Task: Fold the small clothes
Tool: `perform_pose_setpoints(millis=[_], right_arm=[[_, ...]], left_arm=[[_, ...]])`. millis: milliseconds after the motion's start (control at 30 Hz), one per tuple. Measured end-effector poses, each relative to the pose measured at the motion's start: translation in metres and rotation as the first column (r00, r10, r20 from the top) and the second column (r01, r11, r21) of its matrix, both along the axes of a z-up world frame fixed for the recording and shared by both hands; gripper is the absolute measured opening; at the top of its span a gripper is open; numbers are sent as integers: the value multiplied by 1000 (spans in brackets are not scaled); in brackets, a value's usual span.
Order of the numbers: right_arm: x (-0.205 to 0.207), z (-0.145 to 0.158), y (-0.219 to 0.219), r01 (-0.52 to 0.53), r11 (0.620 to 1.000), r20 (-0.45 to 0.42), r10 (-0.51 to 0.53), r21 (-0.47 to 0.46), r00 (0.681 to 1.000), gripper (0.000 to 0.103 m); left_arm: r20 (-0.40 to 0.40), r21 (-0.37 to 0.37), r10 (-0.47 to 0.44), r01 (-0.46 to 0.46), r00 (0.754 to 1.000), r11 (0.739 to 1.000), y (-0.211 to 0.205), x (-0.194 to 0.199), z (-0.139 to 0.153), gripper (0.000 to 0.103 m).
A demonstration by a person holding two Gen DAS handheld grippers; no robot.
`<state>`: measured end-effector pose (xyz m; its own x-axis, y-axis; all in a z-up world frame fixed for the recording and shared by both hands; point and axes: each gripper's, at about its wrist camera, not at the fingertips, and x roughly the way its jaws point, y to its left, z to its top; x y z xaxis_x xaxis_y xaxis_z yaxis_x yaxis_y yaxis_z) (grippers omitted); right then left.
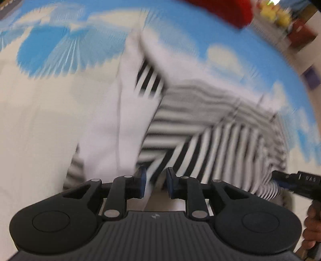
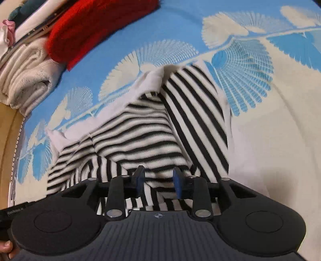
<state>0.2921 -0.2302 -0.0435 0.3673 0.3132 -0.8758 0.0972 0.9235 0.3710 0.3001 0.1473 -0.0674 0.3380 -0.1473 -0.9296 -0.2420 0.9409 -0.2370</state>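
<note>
A black-and-white striped garment (image 2: 152,128) with a white inner side lies crumpled and partly folded on a blue and cream bedspread (image 2: 260,124). In the blurred left wrist view the same garment (image 1: 220,136) shows a white sleeve or flap (image 1: 112,128) running up the middle. My left gripper (image 1: 156,180) hovers over the garment's near edge, its jaws a little apart, with cloth showing in the gap but not pinched. My right gripper (image 2: 158,179) stands open just above the striped cloth, its blue pads (image 2: 177,180) clear of the fabric. The right gripper's tip (image 1: 295,180) shows at the far right of the left wrist view.
A red fuzzy cloth (image 2: 96,26) and a stack of folded pale towels (image 2: 26,74) lie at the bedspread's far left edge. A wooden edge (image 2: 8,150) borders the left side. A hand (image 1: 313,226) holds the other gripper's handle. Yellow and red items (image 1: 280,18) stand beyond the bed.
</note>
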Motion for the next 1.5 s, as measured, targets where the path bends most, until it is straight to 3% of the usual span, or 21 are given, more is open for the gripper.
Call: perform_pose_setpoints(millis=[33, 67, 133, 233, 400, 533, 633, 767, 867, 933, 1000, 1100, 1133, 1167, 1200, 1233, 1267, 1500], right_arm=[[-1, -8, 1, 0, 1000, -40, -1, -26, 999, 30], [-4, -8, 3, 13, 999, -25, -14, -35, 1000, 24], [-12, 7, 4, 35, 997, 12, -35, -66, 999, 24], [-43, 52, 5, 82, 993, 151, -69, -83, 986, 26], [-105, 136, -5, 73, 995, 348, -43, -75, 937, 29], [-171, 166, -28, 97, 992, 443, -55, -74, 895, 45], [-204, 148, -48, 138, 988, 406, -101, -64, 908, 47], [-227, 93, -65, 195, 975, 289, -156, -110, 945, 48], [-235, 52, -73, 221, 965, 159, -198, -140, 967, 48], [-237, 34, -79, 264, 960, 87, -256, -92, 963, 48], [-234, 27, -79, 256, 961, 70, -250, -103, 966, 48], [-232, 19, -77, 240, 958, 47, -236, -158, 971, 49], [-232, 15, -77, 242, 958, 31, -240, -157, 970, 49], [-235, 12, -78, 245, 957, 18, -245, -154, 969, 49], [-235, 10, -78, 248, 956, 8, -250, -155, 968, 49], [-235, 9, -78, 249, 955, 4, -252, -161, 968, 49], [-236, 8, -76, 248, 954, 3, -251, -167, 968, 49], [-238, 8, -67, 211, 956, -5, -216, -202, 976, 50]], left_arm=[[-9, 24, -6, 6, 1000, 1000, -5, -4, 2, 24], [19, 40, -24, 23, 1000, 999, -11, -9, 11, 24], [115, 49, -59, 54, 992, 997, -19, -21, 38, 24], [261, 83, -78, 58, 962, 995, -18, -50, 84, 27], [299, 59, -71, 56, 952, 997, -1, -107, 126, 27], [318, 47, -60, 47, 946, 998, 4, -172, 141, 27], [283, 12, -21, 19, 959, 1000, 7, -215, 122, 38], [191, -37, 83, -78, 978, 996, 14, -247, 70, 59], [96, -17, 138, -137, 986, 990, 19, -250, 35, 61], [37, -57, 167, -165, 985, 985, 25, -249, 22, 66], [25, -112, 168, -164, 985, 980, 25, -247, 16, 78], [21, -88, 170, -167, 985, 982, 19, -243, 9, 80], [21, -60, 154, -153, 988, 986, 16, -242, 8, 79], [23, -15, 130, -130, 991, 991, 11, -241, 8, 66], [23, 62, 98, -99, 995, 993, 7, -241, 9, 50], [22, 117, 86, -88, 996, 989, 5, -243, 9, 17], [23, 120, 106, -108, 994, 987, 10, -246, 12, 4], [25, 23, 228, -228, 973, 973, 33, -261, 19, 10]])
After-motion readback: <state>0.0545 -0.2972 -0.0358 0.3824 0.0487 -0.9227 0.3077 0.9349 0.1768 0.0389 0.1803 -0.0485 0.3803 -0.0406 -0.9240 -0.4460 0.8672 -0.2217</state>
